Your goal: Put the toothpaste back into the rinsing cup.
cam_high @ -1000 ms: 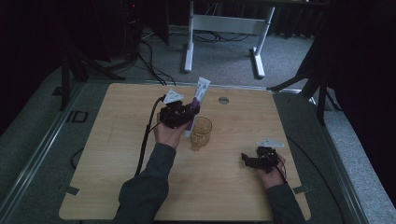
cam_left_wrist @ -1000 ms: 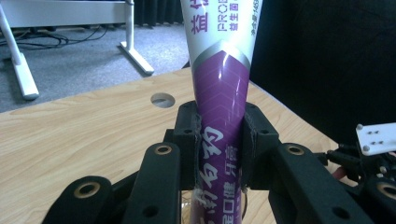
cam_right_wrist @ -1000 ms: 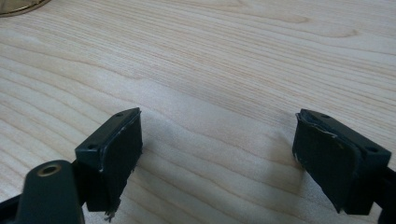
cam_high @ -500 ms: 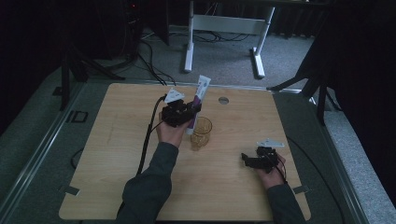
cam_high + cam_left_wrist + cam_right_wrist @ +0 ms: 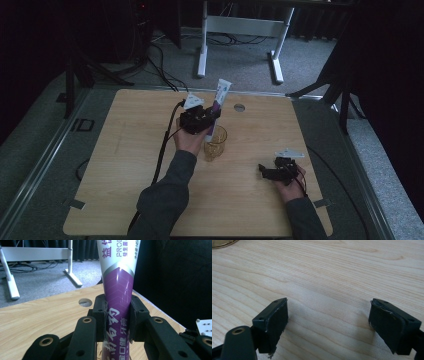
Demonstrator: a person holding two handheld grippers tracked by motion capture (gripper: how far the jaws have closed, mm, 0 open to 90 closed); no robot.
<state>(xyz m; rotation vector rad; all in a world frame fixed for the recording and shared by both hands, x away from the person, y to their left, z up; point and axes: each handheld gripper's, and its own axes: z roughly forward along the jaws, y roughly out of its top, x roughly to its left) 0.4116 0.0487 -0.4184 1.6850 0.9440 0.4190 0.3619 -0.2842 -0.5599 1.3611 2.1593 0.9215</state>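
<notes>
Gripping a purple-and-white toothpaste tube point(image 5: 117, 300) between its pads, the left gripper point(image 5: 200, 120) holds it upright over an amber glass cup point(image 5: 215, 143) near the table's point(image 5: 125, 165) middle. Right gripper point(image 5: 272, 172), jaws wide and empty, rests near the right edge.

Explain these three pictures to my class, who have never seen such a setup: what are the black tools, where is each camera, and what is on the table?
A person sits at a wooden table and holds a hand-worked, two-jaw gripper in each hand. One camera looks down from above; one more rides on each gripper and looks along its jaws. The left gripper is shut on a purple and white toothpaste tube, held upright over an amber glass cup. The right gripper rests open above bare wood, holding nothing.
</notes>
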